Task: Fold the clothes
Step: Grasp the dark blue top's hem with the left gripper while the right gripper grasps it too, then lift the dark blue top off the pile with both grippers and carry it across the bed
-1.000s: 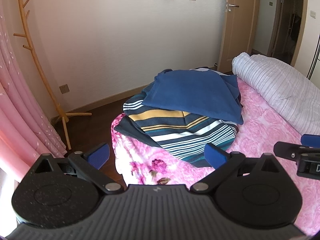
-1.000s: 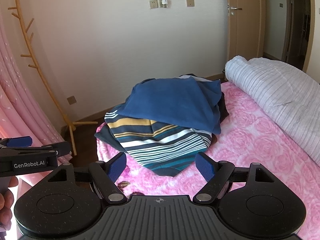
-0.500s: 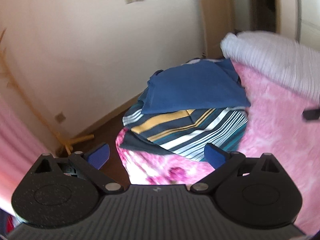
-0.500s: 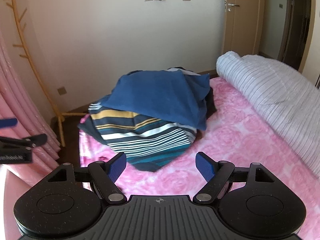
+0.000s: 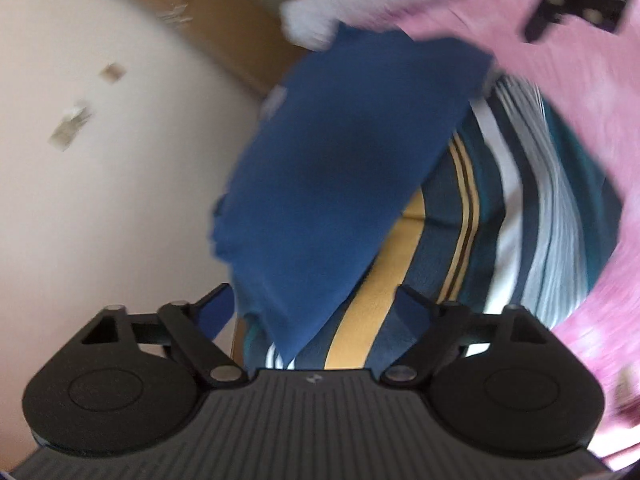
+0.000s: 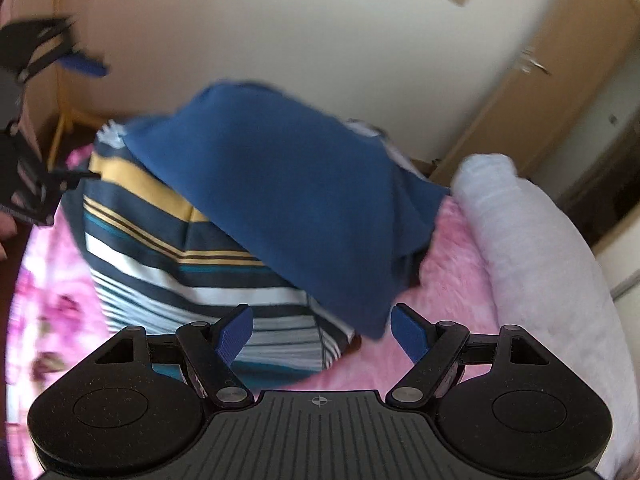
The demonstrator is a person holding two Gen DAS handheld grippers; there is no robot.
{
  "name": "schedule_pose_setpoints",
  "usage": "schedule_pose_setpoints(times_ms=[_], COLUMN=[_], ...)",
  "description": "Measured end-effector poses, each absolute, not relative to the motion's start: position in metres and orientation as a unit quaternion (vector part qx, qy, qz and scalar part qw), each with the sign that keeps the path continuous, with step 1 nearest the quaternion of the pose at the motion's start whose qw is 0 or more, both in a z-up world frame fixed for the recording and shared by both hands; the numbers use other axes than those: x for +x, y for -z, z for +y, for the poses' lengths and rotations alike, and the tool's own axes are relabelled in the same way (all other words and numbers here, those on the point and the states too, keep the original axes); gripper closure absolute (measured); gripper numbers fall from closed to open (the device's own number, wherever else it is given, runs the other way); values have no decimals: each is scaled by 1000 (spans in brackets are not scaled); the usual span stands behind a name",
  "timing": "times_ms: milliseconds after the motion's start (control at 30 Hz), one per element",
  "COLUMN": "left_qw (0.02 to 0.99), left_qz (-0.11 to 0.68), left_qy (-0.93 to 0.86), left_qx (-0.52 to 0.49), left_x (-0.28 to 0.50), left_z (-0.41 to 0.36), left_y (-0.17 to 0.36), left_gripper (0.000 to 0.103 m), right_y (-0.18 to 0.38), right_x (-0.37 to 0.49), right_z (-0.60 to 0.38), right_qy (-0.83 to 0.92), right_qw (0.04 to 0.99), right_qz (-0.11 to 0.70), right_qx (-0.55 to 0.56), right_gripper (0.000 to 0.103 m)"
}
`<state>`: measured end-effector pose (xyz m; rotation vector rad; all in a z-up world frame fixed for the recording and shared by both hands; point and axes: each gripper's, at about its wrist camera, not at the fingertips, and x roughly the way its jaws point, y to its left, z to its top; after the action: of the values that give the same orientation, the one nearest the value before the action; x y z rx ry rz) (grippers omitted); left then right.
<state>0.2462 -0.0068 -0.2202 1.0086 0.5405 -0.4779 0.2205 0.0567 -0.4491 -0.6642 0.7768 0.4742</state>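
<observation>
Clothes pile sits at the foot-end corner of the bed (image 6: pixel 452 248), on the pink floral cover: blue garment (image 6: pixel 304 200) on top, striped garment (image 6: pixel 168 256) under it, stripes white, yellow, teal, navy. Both views motion-blurred and tilted. Left gripper (image 5: pixel 316 312) released, jaws spread wide, blue garment's near edge and striped cloth showing between them; contact unclear. Right gripper (image 6: pixel 320 332) released too, jaws apart, low corner of blue garment between them, not pinched. Rolled white quilt (image 6: pixel 532 248) lies along the bed beside the pile. Cream wall (image 6: pixel 280 32) and wooden door (image 6: pixel 532 92) behind.
</observation>
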Motion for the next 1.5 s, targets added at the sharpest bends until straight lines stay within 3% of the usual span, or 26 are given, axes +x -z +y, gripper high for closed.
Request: schedule_pose_setpoints(times_ms=[100, 300, 367, 400, 433, 467, 533, 567, 733, 833, 933, 1133, 1333, 1500], left_qw=[794, 798, 808, 816, 824, 826, 831, 827, 806, 802, 820, 842, 826, 810], left_qz=[231, 217, 225, 232, 237, 232, 223, 225, 225, 226, 191, 133, 87, 88], left_qy=[255, 283, 290, 294, 301, 304, 311, 317, 332, 340, 328, 322, 393, 450], left_qx=[501, 487, 461, 440, 418, 413, 404, 407, 435, 436, 429, 411, 395, 366], left_x=[274, 300, 310, 315, 319, 319, 319, 320, 328, 335, 319, 288, 189, 81], left_z=[-3, 20, 27, 26, 29, 29, 28, 28, 20, 17, 17, 1, -32, -65], left_y=[253, 265, 255, 247, 240, 235, 226, 227, 239, 239, 220, 167, 119, 91], left_gripper=[36, 36, 41, 52, 60, 63, 78, 80, 73, 88, 91, 94, 94, 94], right_y=[492, 551, 550, 545, 539, 532, 525, 522, 528, 531, 513, 431, 353, 335], right_x=[254, 301, 312, 315, 317, 318, 314, 311, 317, 323, 324, 298, 223, 90], right_z=[86, 121, 119, 116, 111, 107, 102, 100, 102, 104, 89, 44, -18, -87], right_qy=[-231, -262, -261, -259, -261, -264, -267, -268, -264, -267, -265, -225, -163, -131], right_qw=[820, 779, 790, 800, 808, 815, 822, 825, 814, 806, 821, 869, 901, 906], right_qz=[365, 352, 349, 344, 341, 339, 328, 322, 325, 323, 322, 273, 255, 291], right_qx=[-377, -449, -432, -418, -404, -388, -381, -380, -402, -417, -389, -347, -311, -279], right_gripper=[24, 24, 27, 35, 53, 64, 81, 85, 83, 82, 92, 96, 96, 96])
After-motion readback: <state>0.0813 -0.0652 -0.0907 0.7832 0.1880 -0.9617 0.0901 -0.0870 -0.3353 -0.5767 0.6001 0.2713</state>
